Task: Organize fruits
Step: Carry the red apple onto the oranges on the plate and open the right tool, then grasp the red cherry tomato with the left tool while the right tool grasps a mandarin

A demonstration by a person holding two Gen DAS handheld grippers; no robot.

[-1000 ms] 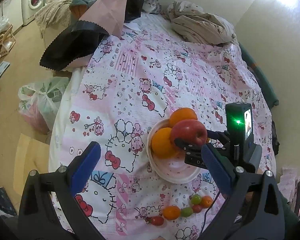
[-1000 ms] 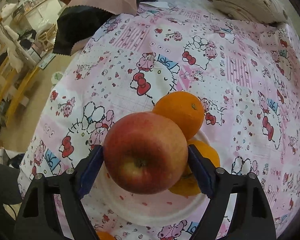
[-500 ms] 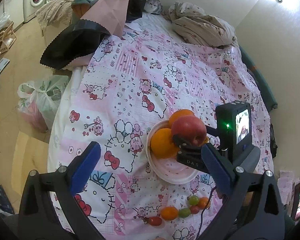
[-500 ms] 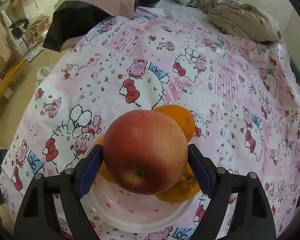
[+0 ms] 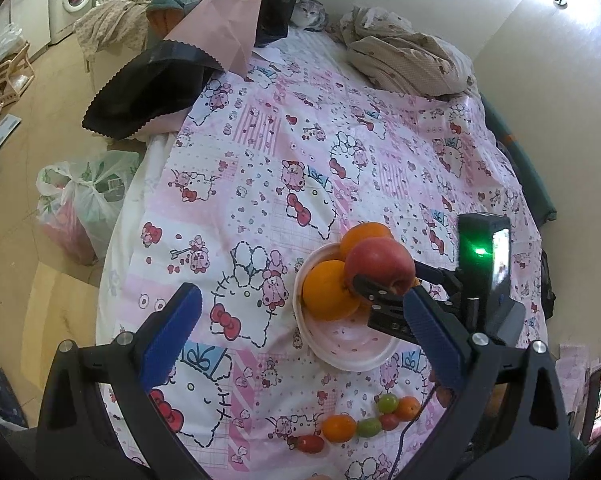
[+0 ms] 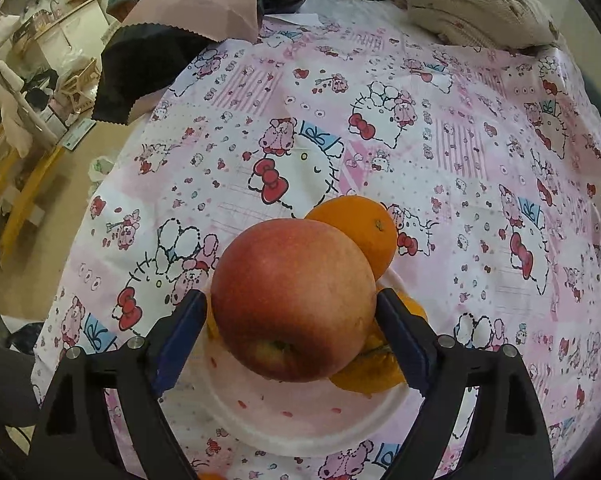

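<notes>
My right gripper (image 6: pixel 292 320) is shut on a red apple (image 6: pixel 294 300) and holds it just above a white bowl (image 6: pixel 284 420) with oranges (image 6: pixel 360 228) in it. In the left wrist view the apple (image 5: pixel 378 264) sits between the right gripper's fingers over the bowl (image 5: pixel 352 354), beside two oranges (image 5: pixel 326 290). My left gripper (image 5: pixel 300 336) is open and empty, near the bowl's front. A row of small tomatoes and citrus fruits (image 5: pixel 360 424) lies on the bedsheet in front of the bowl.
The pink Hello Kitty sheet (image 5: pixel 300 152) covers the bed. A crumpled blanket (image 5: pixel 404 60) and a cat (image 5: pixel 310 14) are at the far end. Black and pink cloth (image 5: pixel 160 80) hangs off the left edge. A plastic bag (image 5: pixel 80 200) stands on the floor at left.
The right gripper with the apple has lowered and drawn slightly back toward the bowl's open front part. The left gripper has risen a little and stays open.
</notes>
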